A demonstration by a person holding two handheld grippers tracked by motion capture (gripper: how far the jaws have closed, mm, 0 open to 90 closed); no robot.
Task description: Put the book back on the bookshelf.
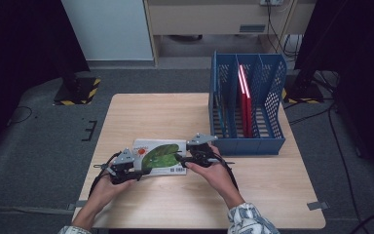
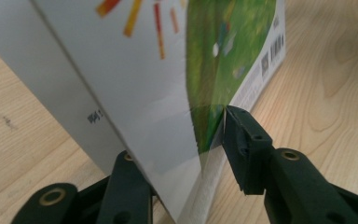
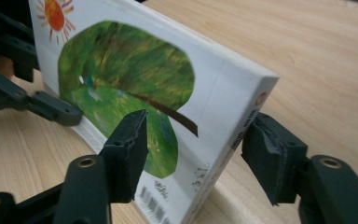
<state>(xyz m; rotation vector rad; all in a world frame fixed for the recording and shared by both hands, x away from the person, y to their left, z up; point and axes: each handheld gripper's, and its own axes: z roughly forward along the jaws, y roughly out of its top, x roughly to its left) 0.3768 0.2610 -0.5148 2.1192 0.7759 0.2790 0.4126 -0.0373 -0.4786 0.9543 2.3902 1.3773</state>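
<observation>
A white picture book [image 1: 160,157] with a green leaf and an orange sun on its cover lies near the front of the wooden table [image 1: 175,112]. My left gripper [image 1: 142,170] is shut on its left end; in the left gripper view [image 2: 182,140] one jaw sits under the tilted cover [image 2: 144,70] and the other presses on the green print. My right gripper [image 1: 181,158] clasps the right end. In the right gripper view [image 3: 198,133] one pad rests on the cover [image 3: 135,79] and the other on the back by the spine. The left gripper [image 3: 32,100] shows at the far end.
A blue mesh file rack [image 1: 248,141] with several slots stands at the table's right back, close to my right hand; red books [image 1: 244,97] stand upright in a middle slot. Bare wood lies behind the book and along the front edge.
</observation>
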